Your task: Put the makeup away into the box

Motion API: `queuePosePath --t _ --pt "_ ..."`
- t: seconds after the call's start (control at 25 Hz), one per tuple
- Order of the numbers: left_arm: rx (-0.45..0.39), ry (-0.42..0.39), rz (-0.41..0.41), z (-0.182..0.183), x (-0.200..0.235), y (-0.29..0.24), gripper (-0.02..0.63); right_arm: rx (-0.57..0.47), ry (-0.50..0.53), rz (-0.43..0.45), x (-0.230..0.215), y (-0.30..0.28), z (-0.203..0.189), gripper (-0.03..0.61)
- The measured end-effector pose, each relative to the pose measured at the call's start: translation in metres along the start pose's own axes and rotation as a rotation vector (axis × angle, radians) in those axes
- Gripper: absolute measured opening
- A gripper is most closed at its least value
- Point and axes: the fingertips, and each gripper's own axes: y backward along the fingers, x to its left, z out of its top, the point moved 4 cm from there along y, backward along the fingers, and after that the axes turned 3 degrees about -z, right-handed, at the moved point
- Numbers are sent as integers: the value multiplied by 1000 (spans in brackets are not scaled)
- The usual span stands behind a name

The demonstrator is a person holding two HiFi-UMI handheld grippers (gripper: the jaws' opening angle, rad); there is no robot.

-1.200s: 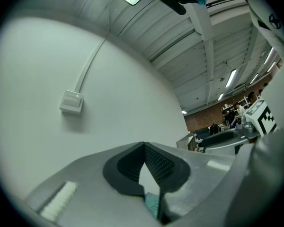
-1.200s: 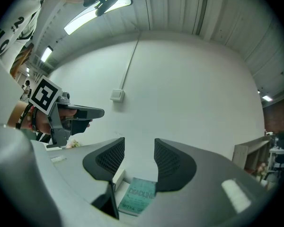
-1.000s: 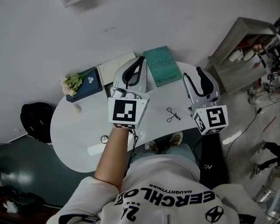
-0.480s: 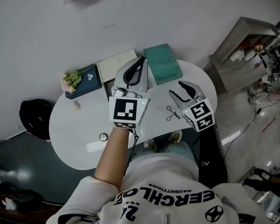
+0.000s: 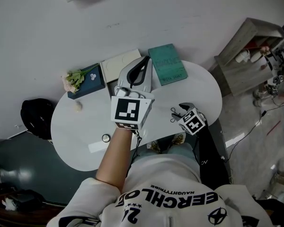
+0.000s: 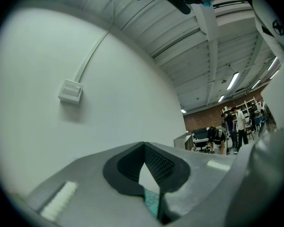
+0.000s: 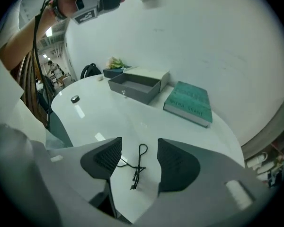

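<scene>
**A:** Our right tongs (image 7: 138, 150) stand released. Their jaws have just been opening, and the thin black makeup tool (image 7: 137, 170) lies flat on the white tabletop (image 7: 113, 112) in the gap between them, touched by neither pad.

**B:** That flatness worries us. If we close too high, the pads meet on nothing. If we close too low, we scrape the tabletop and may flick the tool away.

**A:** It looks wiry too, so even a fair pinch could let it swivel and drop on the way to the grey box (image 7: 135, 86).

**B:** Our left tongs (image 5: 143, 63) are clenched on nothing and held up in the air, and in the head view they cover that box. We could knock into them unless they make room.
</scene>
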Motion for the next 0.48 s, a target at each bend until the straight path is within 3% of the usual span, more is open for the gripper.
queuePosePath --t 0.32,0.4,0.48 --pt "18 1 -2 -7 3 -1 2 178 -37 17 9 -27 -53 251" --pt "22 2 -3 -9 4 -1 2 216 -35 -4 11 -30 -61 77" --pt "23 1 -4 -10 4 -1 2 212 -42 -14 12 -30 -62 62"
